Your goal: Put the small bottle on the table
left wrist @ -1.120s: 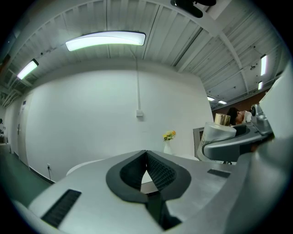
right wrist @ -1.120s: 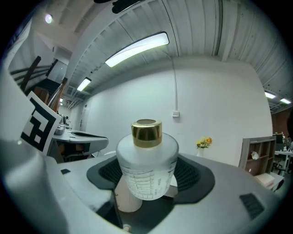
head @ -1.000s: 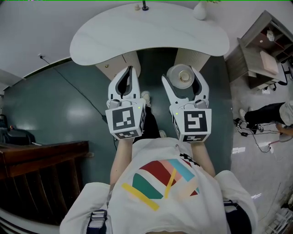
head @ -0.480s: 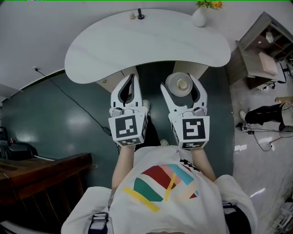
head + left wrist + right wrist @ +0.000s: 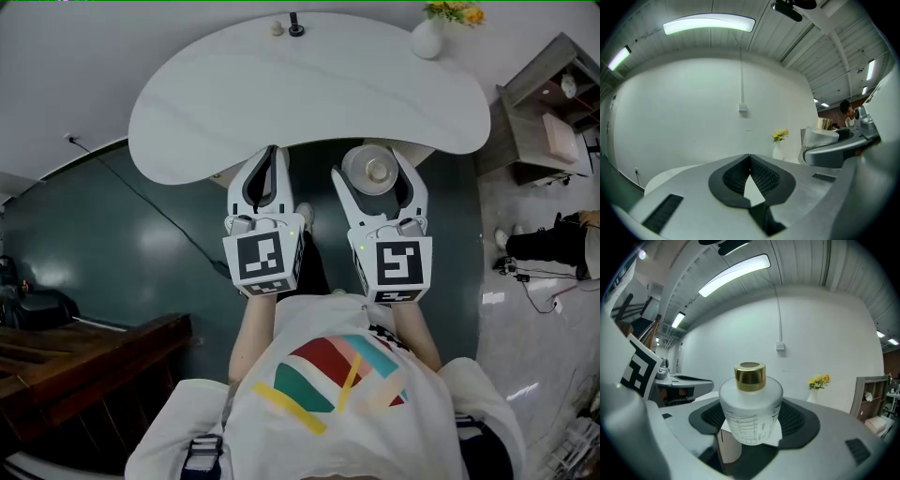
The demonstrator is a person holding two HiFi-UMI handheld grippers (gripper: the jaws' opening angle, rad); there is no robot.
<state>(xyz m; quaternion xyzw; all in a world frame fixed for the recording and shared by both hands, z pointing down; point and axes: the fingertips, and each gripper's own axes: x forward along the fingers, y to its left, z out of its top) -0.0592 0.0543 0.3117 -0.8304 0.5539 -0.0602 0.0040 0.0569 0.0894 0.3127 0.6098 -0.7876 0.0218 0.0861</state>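
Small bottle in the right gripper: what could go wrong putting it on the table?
1. The small bottle is at the near edge of the table; released here, it may tip off.
2. The right gripper holds its round body low down, so it could tilt or slip.

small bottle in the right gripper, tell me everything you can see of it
The bottle is squat and round, with a frosted white body that looks like glass or plastic, and a shiny gold cap. Fine print in a grid pattern runs across its front. It stands upright, clamped at its body between the dark ribbed fingers of the right gripper. It is held in the air at the near edge of the white table, not yet set down.
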